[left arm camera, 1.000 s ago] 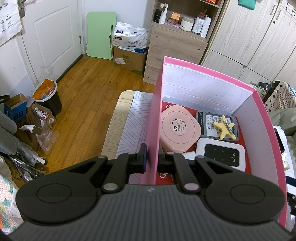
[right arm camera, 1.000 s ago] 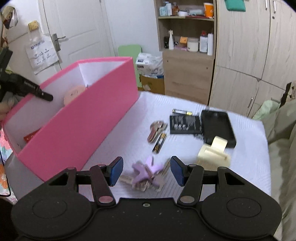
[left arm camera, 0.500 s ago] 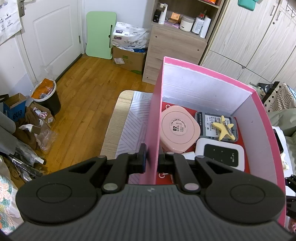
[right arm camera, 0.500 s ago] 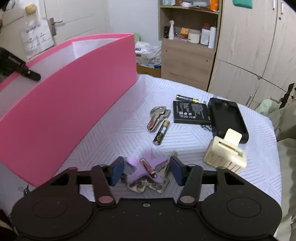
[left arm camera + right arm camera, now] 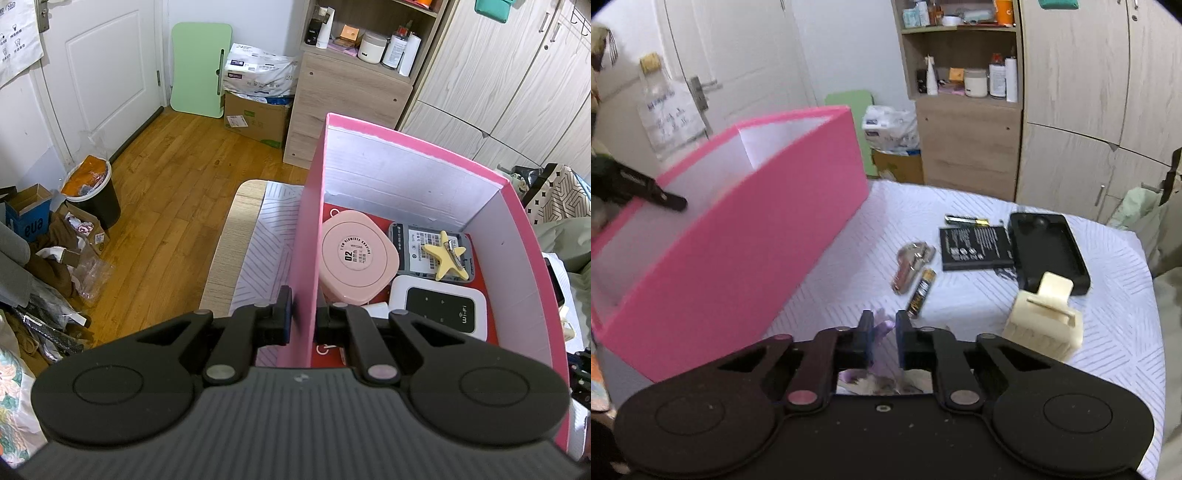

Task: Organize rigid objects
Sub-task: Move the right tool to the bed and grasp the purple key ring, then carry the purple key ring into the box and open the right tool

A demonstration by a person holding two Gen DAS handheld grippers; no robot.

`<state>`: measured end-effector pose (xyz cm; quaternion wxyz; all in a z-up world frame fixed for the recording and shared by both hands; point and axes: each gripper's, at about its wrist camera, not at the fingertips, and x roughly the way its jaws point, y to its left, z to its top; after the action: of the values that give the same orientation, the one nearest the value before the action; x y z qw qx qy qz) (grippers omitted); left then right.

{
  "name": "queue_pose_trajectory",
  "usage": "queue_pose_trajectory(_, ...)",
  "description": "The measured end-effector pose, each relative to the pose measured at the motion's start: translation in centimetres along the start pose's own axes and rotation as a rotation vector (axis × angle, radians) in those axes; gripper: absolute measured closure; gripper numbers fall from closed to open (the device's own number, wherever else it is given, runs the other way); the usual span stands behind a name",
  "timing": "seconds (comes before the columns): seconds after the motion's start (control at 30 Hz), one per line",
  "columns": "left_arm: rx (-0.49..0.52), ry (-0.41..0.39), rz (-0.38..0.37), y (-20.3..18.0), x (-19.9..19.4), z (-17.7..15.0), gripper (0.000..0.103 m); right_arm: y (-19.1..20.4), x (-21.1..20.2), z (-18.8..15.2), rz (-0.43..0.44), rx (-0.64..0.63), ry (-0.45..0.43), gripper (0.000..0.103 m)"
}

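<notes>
My left gripper is shut on the near left wall of the pink box. Inside lie a pink round case, a yellow star clip on a grey device, and a white WiFi router. My right gripper is shut on the purple star clip, low over the white bedcover; keys show under it. The pink box stands to its left. On the cover lie keys, an AA battery, a flat black battery, a black case and a cream holder.
A second battery lies beyond the flat one. A wooden cabinet and wardrobe doors stand behind the bed. In the left wrist view the wooden floor, a bin and clutter lie to the left.
My right gripper has closed from open onto the purple star clip and pulled it up off the cover. The left gripper keeps its hold on the box wall.
</notes>
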<state>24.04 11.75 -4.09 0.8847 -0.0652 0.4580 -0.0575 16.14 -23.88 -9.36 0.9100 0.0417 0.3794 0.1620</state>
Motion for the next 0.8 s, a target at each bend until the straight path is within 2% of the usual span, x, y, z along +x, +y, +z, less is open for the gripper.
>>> queue_pose_trajectory(0.1,-0.002,0.000,-0.001,0.0,0.0,0.0,0.095,-0.1,-0.2,0.5,0.033,0.026,-0.004,0.094)
queue_pose_trajectory(0.27,0.000,0.000,0.000,0.0,0.0,0.0,0.095,0.1,-0.1,1.6,0.041,0.034,-0.010,0.096)
queue_pose_trajectory(0.47,-0.001,-0.001,-0.001,0.1,0.0,0.0,0.095,1.7,-1.5,3.9,0.033,-0.058,-0.056,0.096)
queue_pose_trajectory(0.6,-0.002,-0.001,-0.001,0.1,0.0,0.0,0.095,3.3,-3.4,6.6,0.028,-0.135,-0.126,0.096)
queue_pose_trajectory(0.7,-0.003,-0.001,-0.002,0.1,0.0,0.0,0.095,4.6,-4.7,9.0,0.073,-0.174,-0.182,0.096)
queue_pose_trajectory(0.8,-0.004,-0.002,-0.002,0.1,0.0,0.0,0.095,6.2,-4.7,10.8,0.172,-0.207,-0.189,0.096)
